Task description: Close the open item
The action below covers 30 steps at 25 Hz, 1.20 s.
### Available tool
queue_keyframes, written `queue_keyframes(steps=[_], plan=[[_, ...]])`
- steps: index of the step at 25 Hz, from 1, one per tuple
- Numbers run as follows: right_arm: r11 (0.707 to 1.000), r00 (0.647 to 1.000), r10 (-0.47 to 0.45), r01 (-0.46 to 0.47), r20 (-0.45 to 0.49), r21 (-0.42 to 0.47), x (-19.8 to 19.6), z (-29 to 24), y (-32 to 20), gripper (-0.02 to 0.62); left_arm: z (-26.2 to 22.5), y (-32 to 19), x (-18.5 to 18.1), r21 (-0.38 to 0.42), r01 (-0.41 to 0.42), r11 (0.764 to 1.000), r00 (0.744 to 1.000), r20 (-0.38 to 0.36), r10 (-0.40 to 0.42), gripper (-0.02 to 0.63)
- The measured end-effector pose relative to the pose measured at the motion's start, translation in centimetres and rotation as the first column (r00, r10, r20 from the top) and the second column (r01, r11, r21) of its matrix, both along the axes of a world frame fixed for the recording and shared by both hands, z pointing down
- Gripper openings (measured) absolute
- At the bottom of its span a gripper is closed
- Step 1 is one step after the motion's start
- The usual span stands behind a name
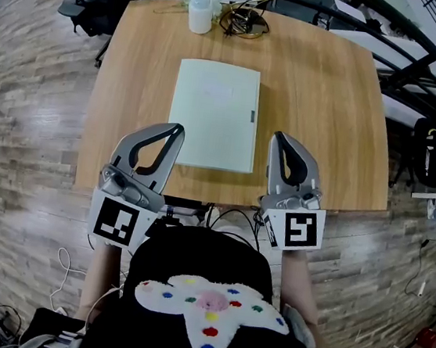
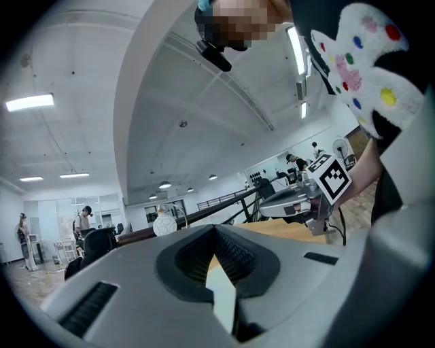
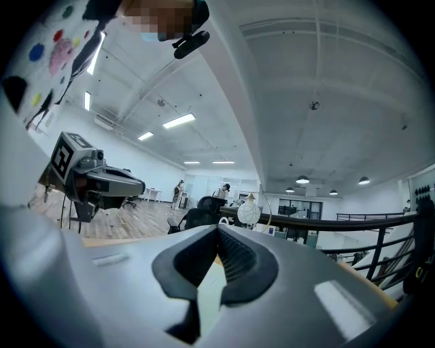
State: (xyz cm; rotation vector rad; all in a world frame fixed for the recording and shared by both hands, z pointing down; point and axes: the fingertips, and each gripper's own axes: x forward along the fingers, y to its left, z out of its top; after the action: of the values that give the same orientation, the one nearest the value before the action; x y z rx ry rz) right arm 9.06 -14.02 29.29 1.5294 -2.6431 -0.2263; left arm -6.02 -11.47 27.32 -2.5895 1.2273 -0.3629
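Folder [image 1: 213,114] flat on the worktop [image 1: 321,103], long axis running near to far. Its near end lies between the left hand-held gripper [image 1: 177,129] and the right hand-held gripper [image 1: 279,137], both with jaws together and empty. The left tip meets the folder's left edge; the right is just beside the other edge. The cover looks already down.

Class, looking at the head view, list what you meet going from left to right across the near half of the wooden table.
left gripper → pale green folder → right gripper
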Motion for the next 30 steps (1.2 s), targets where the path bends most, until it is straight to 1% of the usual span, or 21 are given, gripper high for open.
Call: queue_keyframes(steps=[5,13,22,25,30], plan=[[1.000,1.000,0.000,0.000,-0.008,-0.008,-0.1,0.4,0.0,0.008,0.3,-0.1,-0.2,-0.010,0.016,1.000,1.000,-0.018,-0.016,0.006],[1.000,1.000,0.000,-0.001,-0.016,-0.014,-0.2,0.6,0.0,0.008,0.5,-0.4,0.0,-0.006,-0.002,1.000,1.000,0.013,0.002,0.006],[1.000,1.000,0.002,-0.002,-0.014,-0.020,-0.5,0.6,-0.2,0.008,0.8,-0.6,0.2,-0.012,-0.010,1.000,1.000,0.015,0.010,0.006],[1.000,0.999,-0.002,0.001,-0.032,-0.026,-0.4,1.0,-0.2,0.008,0.8,-0.6,0.4,-0.007,-0.012,1.000,1.000,0.021,0.013,0.006],[0.999,0.999,-0.006,0.005,-0.032,-0.034,-0.5,1.1,-0.3,0.008,0.9,-0.8,0.3,-0.009,-0.012,1.000,1.000,0.026,0.012,0.006]])
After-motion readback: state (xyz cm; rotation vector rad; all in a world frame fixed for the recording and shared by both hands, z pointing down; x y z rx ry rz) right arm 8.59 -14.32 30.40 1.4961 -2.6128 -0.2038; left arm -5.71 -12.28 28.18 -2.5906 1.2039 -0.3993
